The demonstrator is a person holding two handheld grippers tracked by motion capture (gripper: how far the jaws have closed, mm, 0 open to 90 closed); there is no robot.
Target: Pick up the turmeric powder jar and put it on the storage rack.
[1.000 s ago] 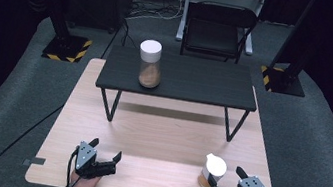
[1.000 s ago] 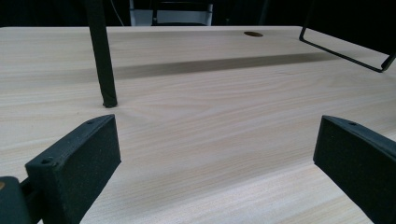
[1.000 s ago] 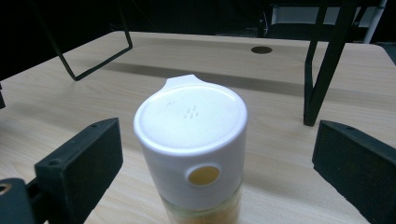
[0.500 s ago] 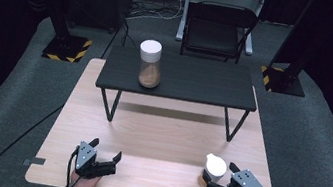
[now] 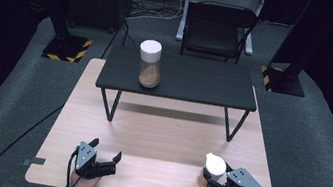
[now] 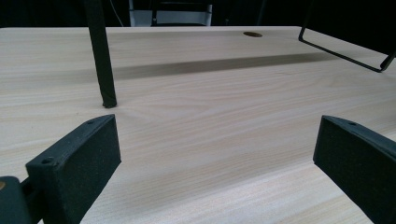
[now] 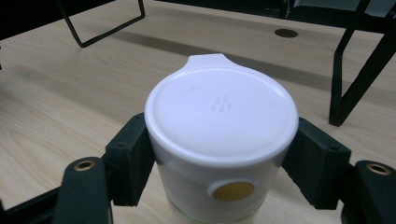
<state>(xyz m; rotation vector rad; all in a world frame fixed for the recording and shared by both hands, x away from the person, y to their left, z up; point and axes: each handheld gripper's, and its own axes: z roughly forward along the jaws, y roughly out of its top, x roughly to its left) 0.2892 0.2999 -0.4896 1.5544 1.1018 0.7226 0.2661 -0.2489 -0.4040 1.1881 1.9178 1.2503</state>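
A small jar with a white flip lid (image 5: pixel 213 166) (image 7: pixel 222 135) stands on the wooden table (image 5: pixel 162 138) near its front right corner. My right gripper (image 5: pixel 214 178) (image 7: pixel 222 163) has just been closing and is now shut on it, one black pad on each side just under the lid. A taller jar with a white cap and brown contents (image 5: pixel 150 64) stands on the low black shelf (image 5: pixel 197 80) at the back. My left gripper (image 5: pixel 105 152) (image 6: pixel 215 158) rests at the front left, open, with bare tabletop between its pads.
The black shelf stands on thin wire legs (image 5: pixel 108 104) (image 6: pixel 102 56), one close ahead of my left gripper. A black chair (image 5: pixel 218 28) stands beyond the table. The table has a round cable hole (image 6: pixel 252 34) (image 7: pixel 286 33). Yellow-striped stand bases (image 5: pixel 65 47) sit on the carpet.
My right gripper slid in around the small jar from the right and its jaws shut on it. The left gripper stayed still.
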